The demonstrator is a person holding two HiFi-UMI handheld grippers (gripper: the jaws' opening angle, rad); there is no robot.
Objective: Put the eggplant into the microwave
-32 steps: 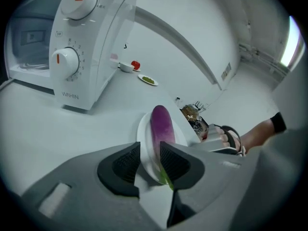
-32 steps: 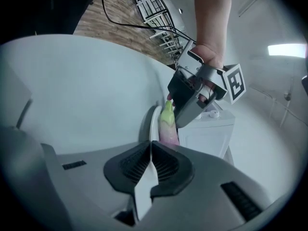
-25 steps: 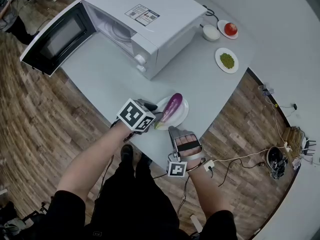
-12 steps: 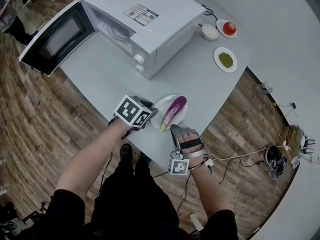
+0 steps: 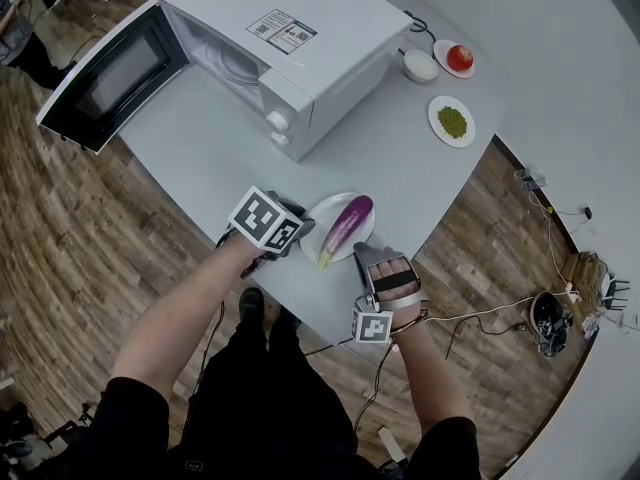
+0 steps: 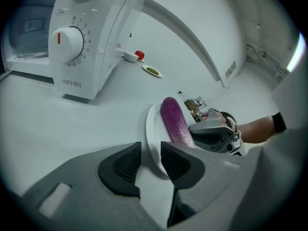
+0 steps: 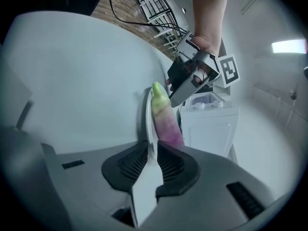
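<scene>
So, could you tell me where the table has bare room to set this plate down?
Bare table lies between the microwave's front and the plate, and right of the plate. The far corner is crowded: bowl, tomato, greens.

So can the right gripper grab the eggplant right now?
Probably not yet: the right gripper is shut on the plate rim, so its jaws are busy. The eggplant lies just past them.

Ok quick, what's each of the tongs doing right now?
Left tongs: closed on the rim of the white plate carrying the eggplant.
Right tongs: closed on the same plate's rim.
</scene>
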